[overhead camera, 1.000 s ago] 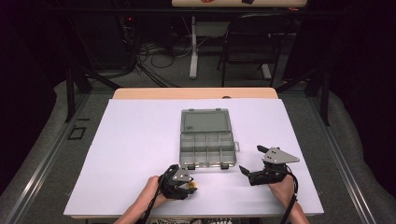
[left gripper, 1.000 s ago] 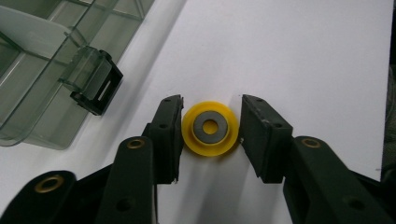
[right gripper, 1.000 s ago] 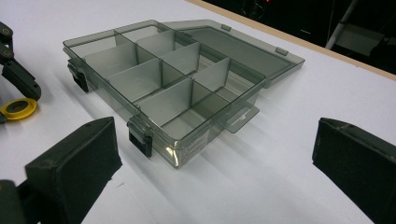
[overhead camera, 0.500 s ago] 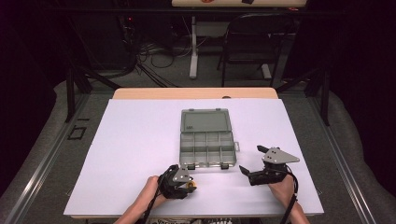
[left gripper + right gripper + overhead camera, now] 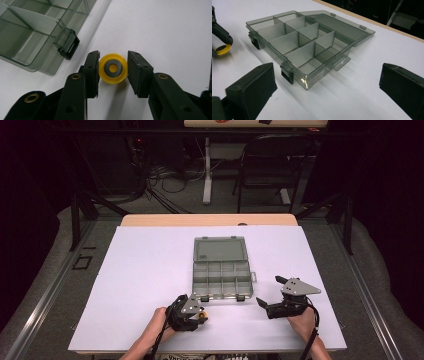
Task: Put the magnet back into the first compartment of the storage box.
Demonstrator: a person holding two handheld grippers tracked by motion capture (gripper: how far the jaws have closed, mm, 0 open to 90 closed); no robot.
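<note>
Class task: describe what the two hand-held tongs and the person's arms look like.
Both tongs are black. The left tongs and right tongs each carry a grey three-cornered plate on top. Their jaws are blocky, with brass-coloured rivets at the joints. A black cable trails from each. The forearms are bare, with no sleeves in view.

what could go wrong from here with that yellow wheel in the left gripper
The yellow wheel is round and pinched only at its rim by the left gripper, so it may slip or roll away across the white table. The open organizer box has narrow compartments, so a drop could land in the wrong one. The box's latch sits close by and could be bumped.
</note>
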